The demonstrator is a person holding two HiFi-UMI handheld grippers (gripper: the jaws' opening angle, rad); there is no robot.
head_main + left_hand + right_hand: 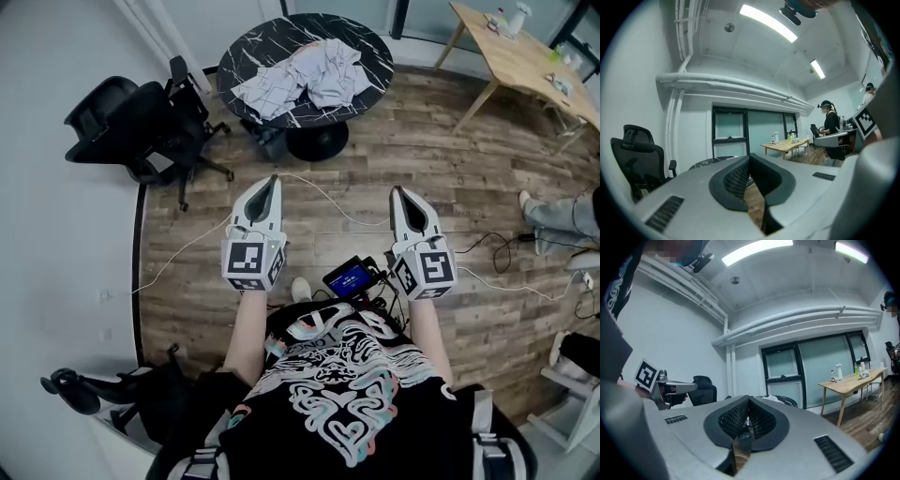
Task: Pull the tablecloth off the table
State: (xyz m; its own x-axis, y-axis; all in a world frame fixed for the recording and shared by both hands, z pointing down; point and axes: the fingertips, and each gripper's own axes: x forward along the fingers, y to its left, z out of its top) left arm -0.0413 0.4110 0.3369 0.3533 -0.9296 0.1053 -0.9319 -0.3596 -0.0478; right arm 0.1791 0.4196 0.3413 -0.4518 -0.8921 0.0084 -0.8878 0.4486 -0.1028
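Observation:
A crumpled pale checked tablecloth [302, 73] lies bunched on a round black marble table [370, 47] well ahead of me. I hold both grippers level over the wooden floor, well short of the table. My left gripper [274, 178] is shut with nothing in it, and my right gripper [396, 189] is shut and empty as well. In the left gripper view the jaws [750, 157] meet at the tip, with the table's dark edge [708, 162] low behind them. In the right gripper view the jaws [748, 399] are also closed, and the cloth [774, 399] shows just past them.
A black office chair [127, 117] stands left of the table, and a white wall runs along the left. A wooden table [516, 56] with bottles stands at the far right. Cables [337, 214] trail on the floor. A seated person's legs [562, 214] show at the right edge.

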